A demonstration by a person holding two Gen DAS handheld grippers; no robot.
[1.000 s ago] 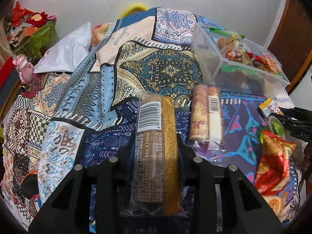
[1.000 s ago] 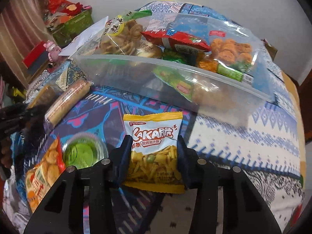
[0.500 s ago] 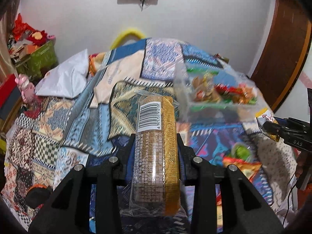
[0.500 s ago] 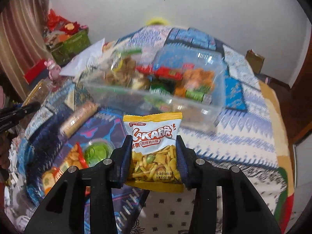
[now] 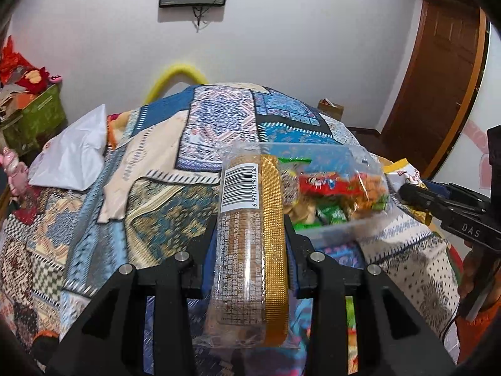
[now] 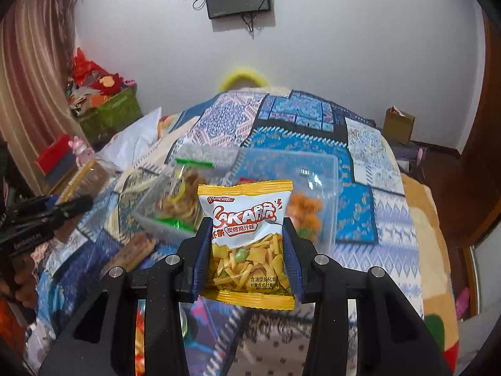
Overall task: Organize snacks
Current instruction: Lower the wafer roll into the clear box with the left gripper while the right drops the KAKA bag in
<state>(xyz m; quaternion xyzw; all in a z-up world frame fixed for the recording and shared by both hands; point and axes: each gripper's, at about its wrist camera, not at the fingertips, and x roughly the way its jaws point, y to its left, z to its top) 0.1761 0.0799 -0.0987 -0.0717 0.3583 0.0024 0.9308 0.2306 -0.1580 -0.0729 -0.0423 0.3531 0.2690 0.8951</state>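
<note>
My left gripper [image 5: 250, 244] is shut on a long clear-and-gold biscuit pack [image 5: 250, 244] with a barcode, held well above the bed. My right gripper [image 6: 245, 253] is shut on a yellow-and-white chip packet [image 6: 247, 244], also lifted. A clear plastic box [image 6: 322, 188] with several snack bags sits on the patterned bedspread beyond both grippers; it shows in the left wrist view [image 5: 338, 225] to the right of the biscuit pack. The right gripper appears at the right edge of the left wrist view [image 5: 444, 203], the left gripper at the left edge of the right wrist view [image 6: 40, 216].
Another long biscuit pack [image 6: 131, 250] lies on the bedspread [image 6: 369, 213] near the box's front left. A white pillow [image 5: 75, 153] and a green bin [image 5: 34, 116] of toys are at the left. A cardboard box [image 6: 399, 125] stands by the far wall, a wooden door [image 5: 444, 72] at the right.
Both grippers have risen high above the bed with their packs held, so the snack box and the loose snacks now sit farther away and lower in view.
</note>
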